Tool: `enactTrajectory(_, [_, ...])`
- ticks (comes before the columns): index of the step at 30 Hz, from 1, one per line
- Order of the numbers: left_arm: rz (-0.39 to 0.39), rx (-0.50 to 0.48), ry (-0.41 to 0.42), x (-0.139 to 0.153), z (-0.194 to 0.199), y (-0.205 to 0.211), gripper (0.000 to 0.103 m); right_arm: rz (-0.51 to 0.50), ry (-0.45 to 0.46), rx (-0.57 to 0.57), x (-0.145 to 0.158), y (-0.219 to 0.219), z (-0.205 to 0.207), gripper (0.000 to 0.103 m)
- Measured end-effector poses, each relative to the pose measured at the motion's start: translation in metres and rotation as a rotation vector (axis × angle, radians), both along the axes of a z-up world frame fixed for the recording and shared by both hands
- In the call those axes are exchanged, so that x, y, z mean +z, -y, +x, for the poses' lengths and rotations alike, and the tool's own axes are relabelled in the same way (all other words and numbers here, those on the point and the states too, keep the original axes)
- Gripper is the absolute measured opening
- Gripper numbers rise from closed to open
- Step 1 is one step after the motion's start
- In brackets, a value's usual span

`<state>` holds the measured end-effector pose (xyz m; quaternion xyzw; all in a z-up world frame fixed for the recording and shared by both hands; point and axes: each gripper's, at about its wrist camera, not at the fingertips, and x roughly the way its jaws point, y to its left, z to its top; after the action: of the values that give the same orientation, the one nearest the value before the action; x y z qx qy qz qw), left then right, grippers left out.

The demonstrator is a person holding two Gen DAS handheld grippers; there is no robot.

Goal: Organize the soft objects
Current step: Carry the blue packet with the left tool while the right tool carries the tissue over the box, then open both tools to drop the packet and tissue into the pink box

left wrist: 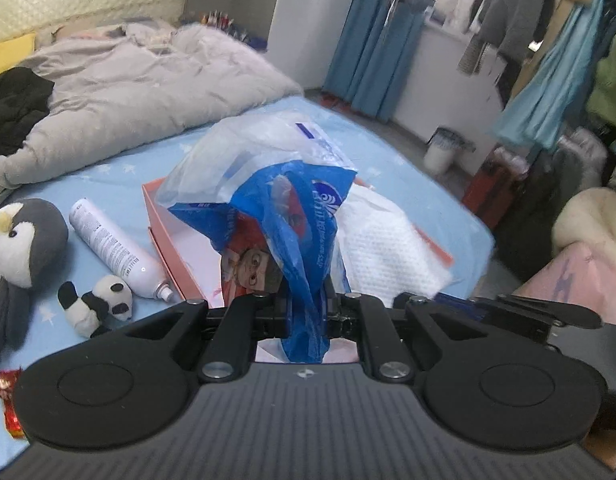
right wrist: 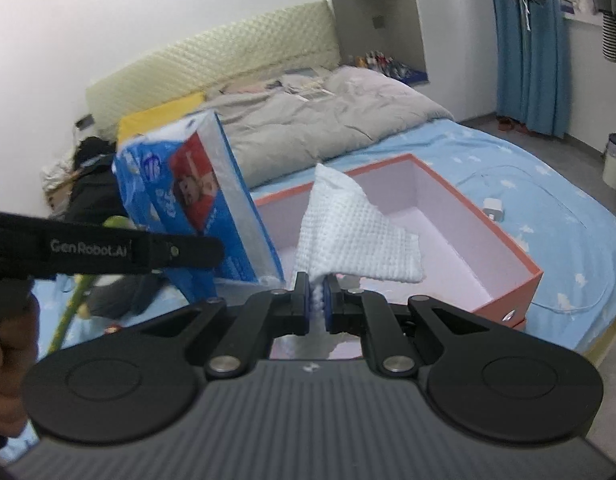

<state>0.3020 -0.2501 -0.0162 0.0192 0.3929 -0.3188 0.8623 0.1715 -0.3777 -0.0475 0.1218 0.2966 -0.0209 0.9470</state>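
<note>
My left gripper (left wrist: pixel 305 304) is shut on the twisted end of a blue tissue pack (left wrist: pixel 275 220), which hangs in the air over the orange box (left wrist: pixel 163 232). From the right wrist view the same tissue pack (right wrist: pixel 187 196) shows at the left, above the box's left end. My right gripper (right wrist: pixel 316 300) is shut on a corner of a white waffle cloth (right wrist: pixel 348 232), and the cloth droops over the open orange box (right wrist: pixel 520 256) with its pink inside. The white cloth (left wrist: pixel 388 248) also shows behind the pack in the left wrist view.
On the blue sheet at the left lie a plush penguin (left wrist: pixel 23 240), a white spray can (left wrist: pixel 115 248), a small plush panda (left wrist: pixel 99 300) and a red wrapper (left wrist: pixel 7 396). A grey duvet (left wrist: pixel 139 80) covers the bed's head. A white charger (right wrist: pixel 494 208) lies beyond the box.
</note>
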Motion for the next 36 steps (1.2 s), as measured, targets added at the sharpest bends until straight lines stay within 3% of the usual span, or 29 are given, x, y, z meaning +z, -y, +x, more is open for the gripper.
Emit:
enactTrajectory(6, [0.075,-0.013,-0.074,-0.031,0.05,0.039,0.014,0.0,-0.103,-0.037,-0.024,0.028,0.038,0.011])
enactTrajectory(11, [0.094,-0.012,-0.19,-0.052,0.091,0.057,0.014,0.015,-0.195,-0.073,-0.041,0.056,0.065,0.011])
enactTrajectory(16, [0.128,-0.026,-0.237,-0.068,0.103,0.069,0.015,-0.005,-0.272,-0.053,-0.052,0.066,0.084,0.012])
enactTrajectory(17, [0.136,-0.037,-0.241,-0.07,0.103,0.071,0.017,-0.014,-0.278,-0.052,-0.053,0.067,0.086,0.013])
enactTrajectory(19, [0.148,-0.043,-0.252,-0.072,0.1,0.073,0.032,0.0,-0.294,-0.039,-0.054,0.069,0.088,0.015])
enactTrajectory(20, [0.148,-0.037,-0.248,-0.073,0.1,0.072,0.046,0.012,-0.303,-0.028,-0.055,0.069,0.088,0.017])
enactTrajectory(21, [0.143,-0.033,-0.24,-0.073,0.099,0.071,0.052,0.015,-0.304,-0.022,-0.055,0.069,0.087,0.019])
enactTrajectory(23, [0.137,-0.026,-0.234,-0.072,0.098,0.069,0.052,0.001,-0.303,-0.015,-0.055,0.067,0.087,0.04])
enactTrajectory(24, [0.135,-0.021,-0.238,-0.072,0.099,0.068,0.052,-0.002,-0.302,-0.012,-0.055,0.066,0.086,0.044])
enactTrajectory(29, [0.105,-0.014,-0.217,-0.062,0.09,0.055,0.052,-0.003,-0.282,-0.011,-0.049,0.064,0.082,0.046])
enactTrajectory(36, [0.073,-0.01,-0.111,-0.04,0.06,0.032,0.052,-0.004,-0.223,-0.012,-0.037,0.056,0.061,0.046])
